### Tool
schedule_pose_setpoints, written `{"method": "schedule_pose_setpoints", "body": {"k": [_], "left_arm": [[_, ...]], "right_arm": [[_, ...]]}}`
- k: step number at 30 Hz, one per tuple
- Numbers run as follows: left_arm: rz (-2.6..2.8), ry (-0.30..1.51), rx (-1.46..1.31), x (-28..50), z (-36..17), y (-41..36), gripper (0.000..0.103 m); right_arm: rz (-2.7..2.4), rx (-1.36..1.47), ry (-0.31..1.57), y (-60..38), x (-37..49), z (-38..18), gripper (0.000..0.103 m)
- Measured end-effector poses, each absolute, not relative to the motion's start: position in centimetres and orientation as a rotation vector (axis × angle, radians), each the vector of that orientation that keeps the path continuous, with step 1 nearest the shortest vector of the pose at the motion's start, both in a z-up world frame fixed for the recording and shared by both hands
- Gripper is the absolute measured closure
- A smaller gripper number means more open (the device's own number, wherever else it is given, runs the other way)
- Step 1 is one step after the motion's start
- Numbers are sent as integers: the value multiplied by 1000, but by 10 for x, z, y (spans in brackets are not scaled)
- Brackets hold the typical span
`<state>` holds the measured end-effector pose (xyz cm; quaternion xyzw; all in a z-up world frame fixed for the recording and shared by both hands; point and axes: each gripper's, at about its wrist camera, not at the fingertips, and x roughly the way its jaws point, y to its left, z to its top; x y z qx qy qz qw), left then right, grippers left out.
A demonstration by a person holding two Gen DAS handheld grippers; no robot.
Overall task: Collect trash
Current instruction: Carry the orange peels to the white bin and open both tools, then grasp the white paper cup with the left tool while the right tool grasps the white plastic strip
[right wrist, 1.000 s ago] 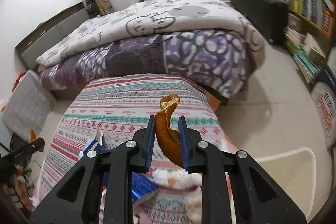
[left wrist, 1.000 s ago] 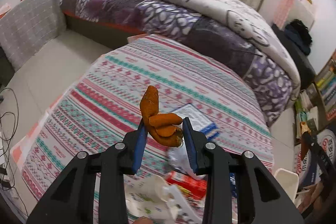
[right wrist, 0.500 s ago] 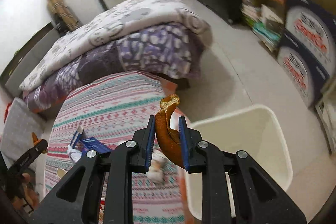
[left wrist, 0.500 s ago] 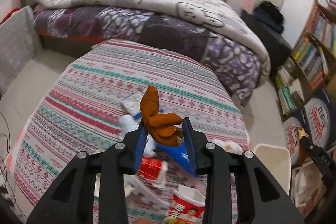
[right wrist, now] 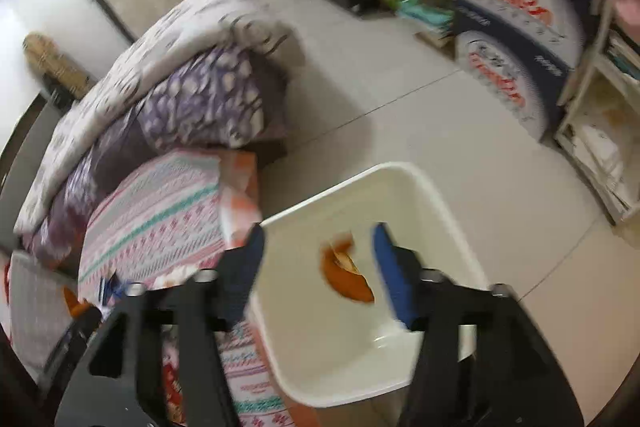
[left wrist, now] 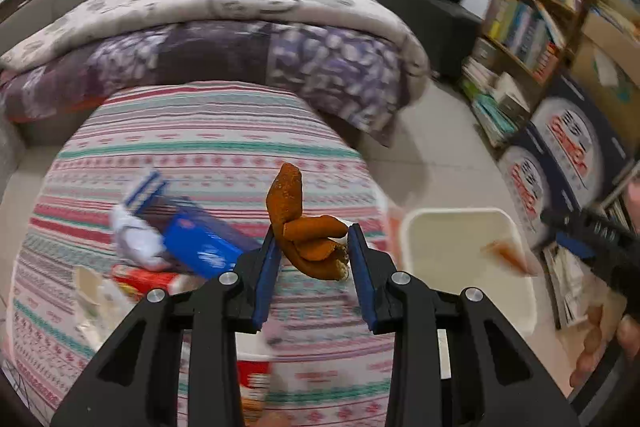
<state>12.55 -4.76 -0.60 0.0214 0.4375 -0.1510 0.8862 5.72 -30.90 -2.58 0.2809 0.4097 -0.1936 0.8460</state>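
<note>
Above the white plastic bin (right wrist: 404, 179), the right gripper (right wrist: 318, 267) has just been opening, its orange peel (right wrist: 346, 277) loose between the jaws, while the left gripper (left wrist: 314, 265), clamping curled orange peel pieces (left wrist: 308, 239), has the bin to its right.

Even indoor light, strong fisheye bending, motion blur in both views.

Left gripper (left wrist: 314, 259): two matte-black, angular plastic arms with triangular cut-outs, each carrying silver round-head screws at its joints and ending in a flat blue pad (left wrist: 267, 279) along the inner face of the finger. Right gripper (right wrist: 318, 271): the same black linkage, silver screws and blue-faced fingers (motion-blurred in its own view). A hand (left wrist: 600, 351) shows only as bare fingers at the right edge of the left wrist view, with no sleeve visible.
</note>
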Motion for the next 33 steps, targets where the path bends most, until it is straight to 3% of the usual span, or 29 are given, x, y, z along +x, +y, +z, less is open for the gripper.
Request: {"method": "schedule_pose_setpoints", "body": {"k": [5,17,19,21,33], "left_arm": [[-394,927,71,118,-12,-87,69],[-578,984,135,93,-32,-162,68],[-617,974,149,88,-32,-173,63],[-642,949,154,83,-30,-180,39],[-577,933,175,85,-22,-159,26]], "right_arm": [[-491,604,818,-340,40,-21,24],[-600,490,714,-362,18,2,11],[-618,471,694,-362,15,6,8],[-631,452,674,-362,13,11,8],[-622,441,653,-346,17,13,7]]}}
